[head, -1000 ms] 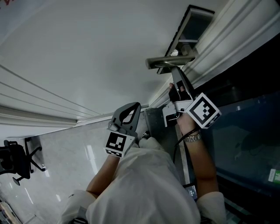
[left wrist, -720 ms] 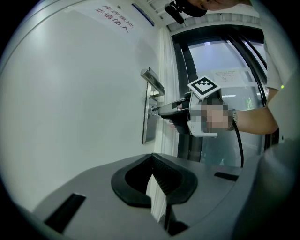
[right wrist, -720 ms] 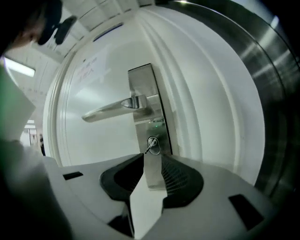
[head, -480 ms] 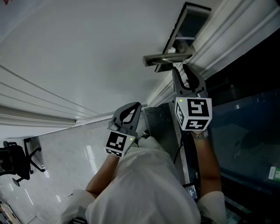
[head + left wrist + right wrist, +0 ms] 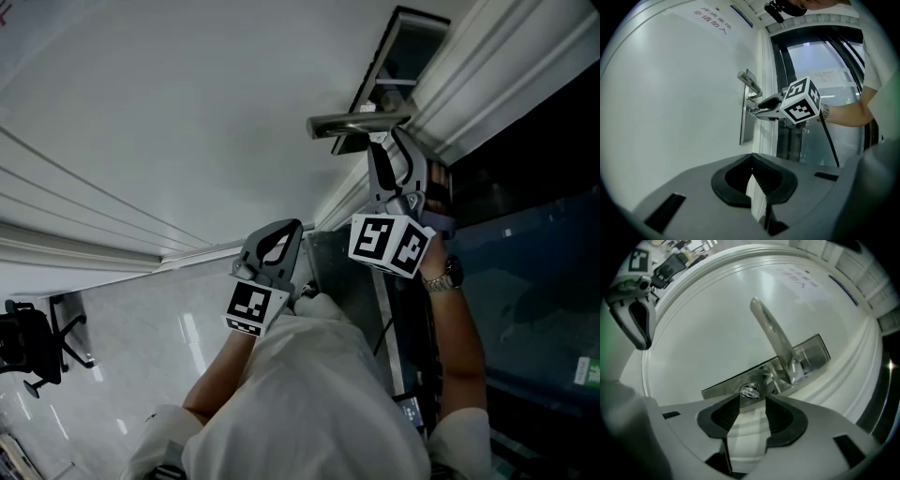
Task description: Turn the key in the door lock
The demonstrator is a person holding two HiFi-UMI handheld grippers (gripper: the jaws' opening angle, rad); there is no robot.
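Right gripper [image 5: 753,399]: ribbed black jaws opening, shiny round key [image 5: 750,391] between tips, ungripped, in flat steel lock plate [image 5: 812,352]; left gripper [image 5: 753,159] closed, empty.

The person is wearing a loose white short-sleeved shirt [image 5: 319,394], its sleeves ending above the elbows. A wristwatch [image 5: 448,275] with a metal link band is sitting on the right wrist. The right hand [image 5: 433,202] seems to be wearing a dark glove, though shadow is blurring it. A black camera [image 5: 780,8] is riding on the head.
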